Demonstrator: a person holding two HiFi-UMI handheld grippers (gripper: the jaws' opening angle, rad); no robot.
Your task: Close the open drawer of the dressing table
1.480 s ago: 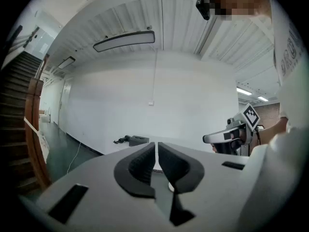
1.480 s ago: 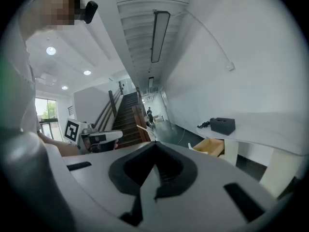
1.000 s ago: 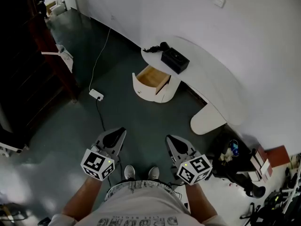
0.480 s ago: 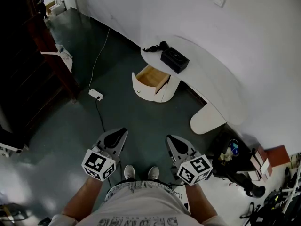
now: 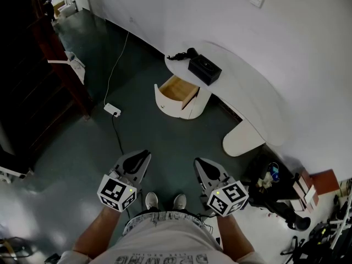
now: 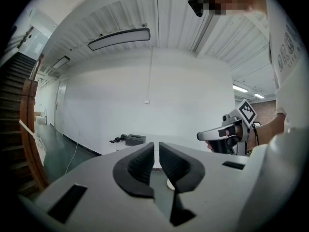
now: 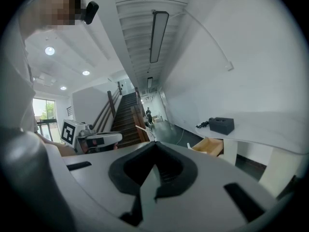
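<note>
The white dressing table curves along the wall. Its wooden-lined drawer stands pulled out at the left end, below a black box on the top. Both grippers hover low in the head view, just ahead of the person's shoes and far from the drawer. The left gripper is shut but for a thin slit, with nothing between its pads. The right gripper is shut and empty, its tips touching. In the right gripper view the drawer shows to the right, at a distance.
A power strip and its cable lie on the dark floor left of the drawer. A dark wooden staircase fills the left side. The table's rounded pedestal and a heap of bags and gear sit at the right.
</note>
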